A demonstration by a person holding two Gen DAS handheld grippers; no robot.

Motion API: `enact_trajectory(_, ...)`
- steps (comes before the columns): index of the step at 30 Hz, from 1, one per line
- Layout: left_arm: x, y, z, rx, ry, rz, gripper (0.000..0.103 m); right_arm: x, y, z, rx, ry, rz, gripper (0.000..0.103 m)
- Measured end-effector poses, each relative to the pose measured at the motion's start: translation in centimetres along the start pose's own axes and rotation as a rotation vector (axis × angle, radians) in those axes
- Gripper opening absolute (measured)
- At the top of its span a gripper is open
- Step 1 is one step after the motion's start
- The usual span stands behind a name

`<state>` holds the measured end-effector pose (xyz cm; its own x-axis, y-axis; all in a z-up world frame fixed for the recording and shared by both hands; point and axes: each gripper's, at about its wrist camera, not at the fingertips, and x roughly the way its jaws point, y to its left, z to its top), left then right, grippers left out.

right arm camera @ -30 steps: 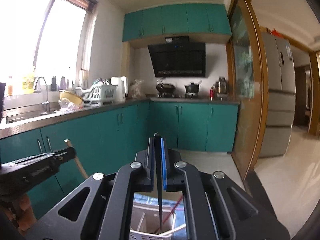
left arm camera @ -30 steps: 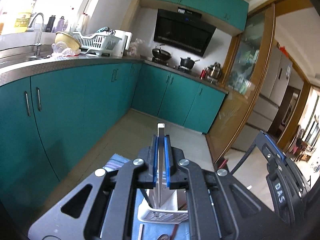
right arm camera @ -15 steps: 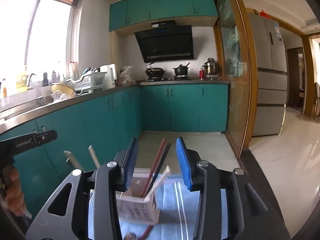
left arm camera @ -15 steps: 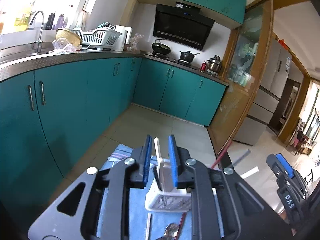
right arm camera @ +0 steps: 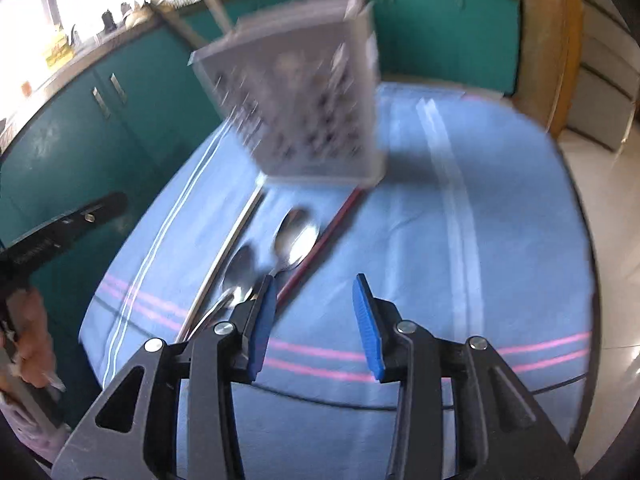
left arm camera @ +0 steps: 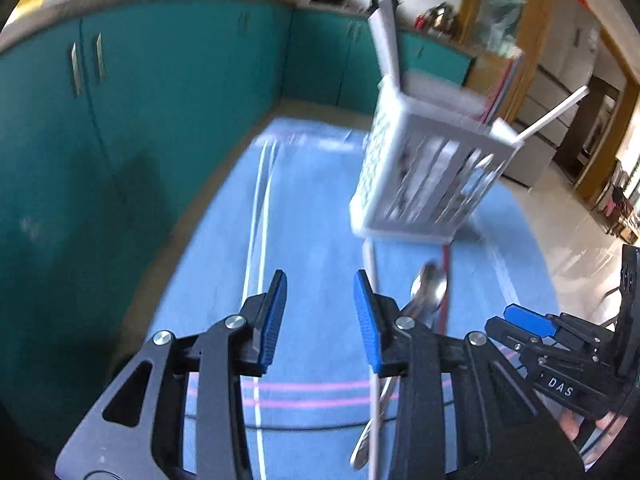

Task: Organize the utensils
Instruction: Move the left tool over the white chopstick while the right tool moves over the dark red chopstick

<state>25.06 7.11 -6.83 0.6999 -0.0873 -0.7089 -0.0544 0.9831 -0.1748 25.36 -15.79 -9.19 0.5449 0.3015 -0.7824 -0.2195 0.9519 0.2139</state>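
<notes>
A white slotted utensil basket stands on the blue cloth and holds several sticks, blurred by motion. In front of it lie two metal spoons, a red chopstick and a white chopstick. My left gripper hangs low over bare cloth left of these utensils, its jaws opening with nothing between them. My right gripper is open and empty, with its left finger just over the spoon handles.
Teal cabinet doors run close along the table's left and far sides. The right gripper shows at the right edge of the left wrist view. A hand holding the left gripper's body appears at the left of the right wrist view.
A second ago each gripper was shut on a stick above the basket. Both let go, the sticks stayed in the basket, and both grippers sank and tipped down towards the cloth.
</notes>
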Motion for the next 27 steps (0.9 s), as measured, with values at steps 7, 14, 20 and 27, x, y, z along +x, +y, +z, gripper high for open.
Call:
enact_trajectory(7, 1.9, 0.6, -2.8, -0.015, 0.073, -0.007, 0.033, 4.2, 3.4, 0.1, -0.036, 0.116, -0.086, 0.038)
enact_trajectory(14, 2.9, -0.3, -2.7, -0.012, 0.104, -0.025, 0.035, 5.2, 4.6, -0.4, -0.104, 0.115, -0.168, 0.037)
enact_trajectory(20, 3.7, -1.8, -3.0, 0.019, 0.125, -0.046, 0.035, 4.5, 3.1, -0.6, -0.058, 0.112, -0.183, 0.013)
enact_trajectory(27, 4.7, -3.8, -3.6, 0.069, 0.149, -0.053, 0.035, 1.8, -0.6, -3.0, 0.044, 0.101, -0.205, 0.008)
